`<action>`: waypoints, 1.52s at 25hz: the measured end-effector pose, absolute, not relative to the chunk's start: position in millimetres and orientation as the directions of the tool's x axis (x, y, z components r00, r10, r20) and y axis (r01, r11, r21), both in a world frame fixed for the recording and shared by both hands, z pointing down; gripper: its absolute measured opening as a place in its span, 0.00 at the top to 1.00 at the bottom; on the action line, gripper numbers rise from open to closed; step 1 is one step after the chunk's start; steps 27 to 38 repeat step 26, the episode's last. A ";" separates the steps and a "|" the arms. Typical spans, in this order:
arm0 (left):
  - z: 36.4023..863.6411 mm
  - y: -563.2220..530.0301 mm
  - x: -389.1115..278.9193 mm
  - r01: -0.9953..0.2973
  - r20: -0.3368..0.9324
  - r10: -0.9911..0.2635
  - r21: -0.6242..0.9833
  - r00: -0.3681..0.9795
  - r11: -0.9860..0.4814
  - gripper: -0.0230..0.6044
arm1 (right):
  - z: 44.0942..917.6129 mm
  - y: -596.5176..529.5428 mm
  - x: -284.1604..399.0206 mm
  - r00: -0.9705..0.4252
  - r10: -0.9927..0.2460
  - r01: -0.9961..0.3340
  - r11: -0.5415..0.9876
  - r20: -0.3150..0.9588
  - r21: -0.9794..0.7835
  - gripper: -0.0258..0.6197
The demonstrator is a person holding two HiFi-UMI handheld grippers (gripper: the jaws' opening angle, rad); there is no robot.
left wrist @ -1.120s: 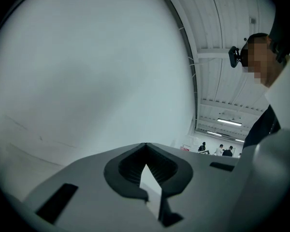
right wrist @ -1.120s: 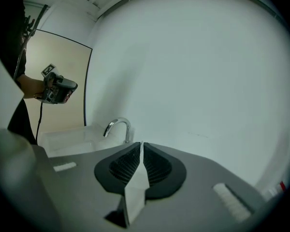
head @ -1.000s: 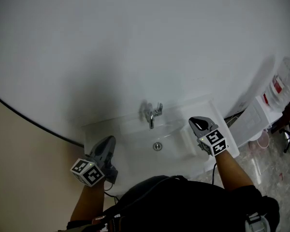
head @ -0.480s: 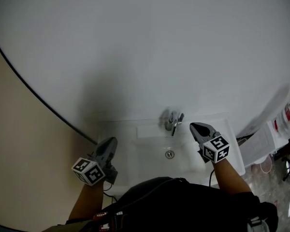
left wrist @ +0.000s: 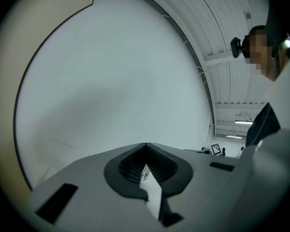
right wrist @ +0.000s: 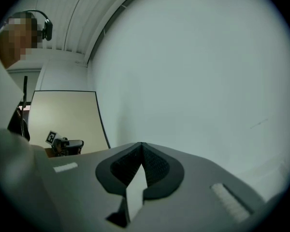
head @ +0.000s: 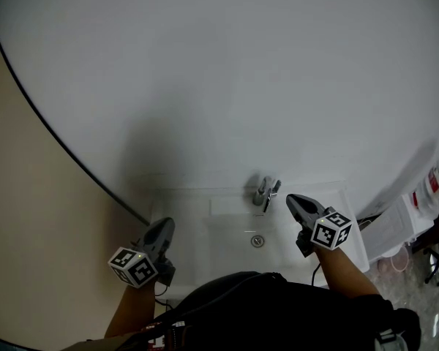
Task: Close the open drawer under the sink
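Your left hand-held gripper (head: 163, 227) is held level above the left edge of the sink (head: 227, 243), jaws closed with nothing between them. The faucet (head: 265, 191) stands at the back of the sink, against the white wall (head: 241, 86). Your right hand-held gripper (head: 296, 203) hovers above the sink's right side, its jaws also together and empty. The drawer shows in no view, because the sink and your body (head: 263, 313) cover it. I cannot tell whether it is open or pushed in. Neither gripper is down near it.

Faucet (head: 265, 191) stands at the sink's (head: 227, 236) back edge.
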State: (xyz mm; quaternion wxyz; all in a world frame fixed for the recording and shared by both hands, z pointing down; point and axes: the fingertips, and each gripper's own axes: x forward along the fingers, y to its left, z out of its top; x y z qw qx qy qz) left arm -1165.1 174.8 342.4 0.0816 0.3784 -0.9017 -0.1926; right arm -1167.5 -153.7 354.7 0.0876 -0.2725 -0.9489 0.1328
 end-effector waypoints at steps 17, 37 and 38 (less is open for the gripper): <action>346.7 168.3 -1156.4 -0.669 0.000 -0.737 0.421 -0.676 0.613 0.96 | 365.0 -145.9 -1146.3 -0.833 0.533 0.499 0.840 0.149 -0.213 0.96; 344.0 171.4 -1158.1 -0.668 -0.006 -0.736 0.424 -0.677 0.612 0.96 | 364.0 -141.0 -1149.0 -0.828 0.540 0.506 0.836 0.151 -0.213 0.96; 344.0 171.4 -1158.1 -0.668 -0.006 -0.736 0.424 -0.677 0.612 0.96 | 364.0 -141.0 -1149.0 -0.828 0.540 0.506 0.836 0.151 -0.213 0.96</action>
